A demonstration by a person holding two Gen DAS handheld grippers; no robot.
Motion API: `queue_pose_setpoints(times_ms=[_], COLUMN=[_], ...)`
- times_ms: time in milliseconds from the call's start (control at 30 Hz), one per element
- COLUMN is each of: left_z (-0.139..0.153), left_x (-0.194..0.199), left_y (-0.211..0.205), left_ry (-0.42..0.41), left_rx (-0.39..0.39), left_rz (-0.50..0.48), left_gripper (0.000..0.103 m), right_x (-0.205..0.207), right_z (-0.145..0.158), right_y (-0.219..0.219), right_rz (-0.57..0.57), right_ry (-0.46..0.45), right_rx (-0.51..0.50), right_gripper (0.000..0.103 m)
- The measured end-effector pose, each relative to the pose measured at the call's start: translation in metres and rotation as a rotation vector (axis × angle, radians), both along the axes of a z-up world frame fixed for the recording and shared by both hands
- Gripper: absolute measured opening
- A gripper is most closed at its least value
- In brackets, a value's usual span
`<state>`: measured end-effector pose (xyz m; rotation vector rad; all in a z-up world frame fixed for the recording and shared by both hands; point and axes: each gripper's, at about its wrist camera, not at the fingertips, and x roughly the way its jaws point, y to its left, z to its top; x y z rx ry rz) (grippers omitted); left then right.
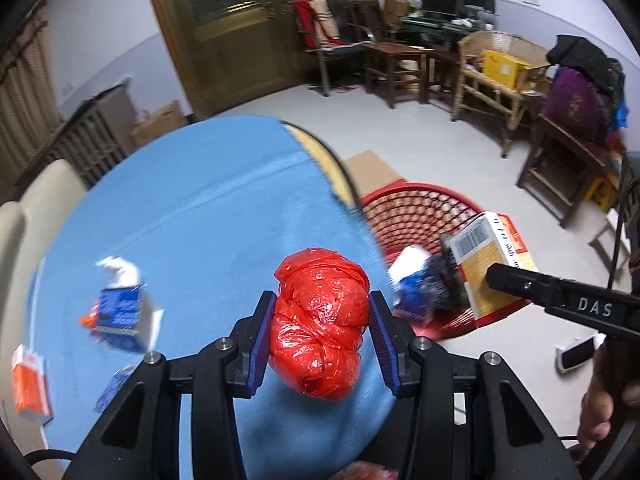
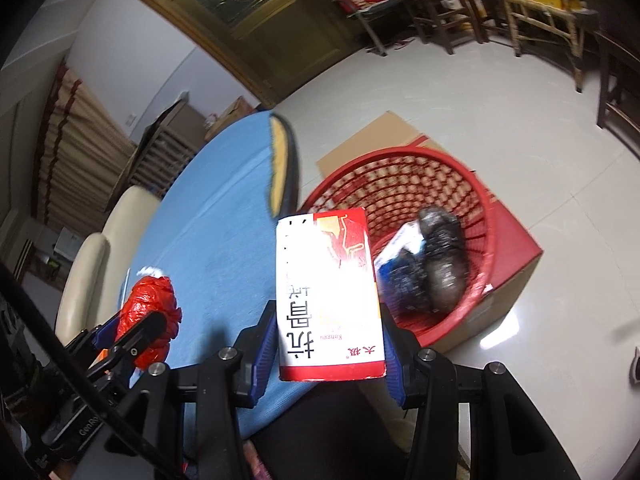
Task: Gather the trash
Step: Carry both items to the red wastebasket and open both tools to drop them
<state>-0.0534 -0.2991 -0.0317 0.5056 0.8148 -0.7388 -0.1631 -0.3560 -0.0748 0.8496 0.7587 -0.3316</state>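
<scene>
My left gripper (image 1: 320,320) is shut on a crumpled red plastic bag (image 1: 320,328), held above the edge of the round table with the blue cloth (image 1: 180,208). In the right wrist view that bag (image 2: 150,312) shows at the lower left. My right gripper (image 2: 330,328) is shut on a white and red carton with printed characters (image 2: 328,296); in the left wrist view the carton (image 1: 486,264) hangs over the rim of the red mesh basket (image 1: 420,204). The basket (image 2: 460,176) stands on a cardboard box and holds dark wrappers (image 2: 440,256) and a blue-white pack.
On the blue cloth at the left lie a blue-white carton (image 1: 124,312), an orange-white box (image 1: 30,384) and a small blue scrap. A cream chair back (image 1: 36,200) stands behind the table. Wooden chairs, a wicker chair (image 1: 496,76) and a door line the far side.
</scene>
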Motion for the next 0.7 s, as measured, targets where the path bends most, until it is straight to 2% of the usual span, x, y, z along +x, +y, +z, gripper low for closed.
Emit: queue_pose_setpoints(times_ms=[233,300,333,500,700], left_z=[-0.007,-0.008,-0.008,-0.003,0.007], left_x=[0.004,0.005,0.006,0.015,0.023], left_y=[-0.045,-0.056,-0.059,-0.057,-0.009], left_ry=[0.095,0.104,0.107,0.122,0.089], left_rx=[-0.041,-0.042,-0.046,-0.076,-0.099], left_rz=[-0.141,-0.166,-0.171,-0.138,-0.065], left_gripper=[0.050,0.057,0.064,0.066,0.066], right_x=[-0.010,-0.011,-0.012,-0.011,-0.011], right_z=[-0.008,-0.011,-0.012,-0.007,0.002], right_y=[-0.032,-0.038,-0.041,-0.043,-0.036], right_rz=[-0.079,-0.096,-0.101,-0.114,-0.101], right_ry=[0.025,0.030,0.028,0.019,0.016], right_rx=[0.018,0.038,0.050,0.039,0.008], right_gripper=[0.052,0.054,0.057,0.060,0.060])
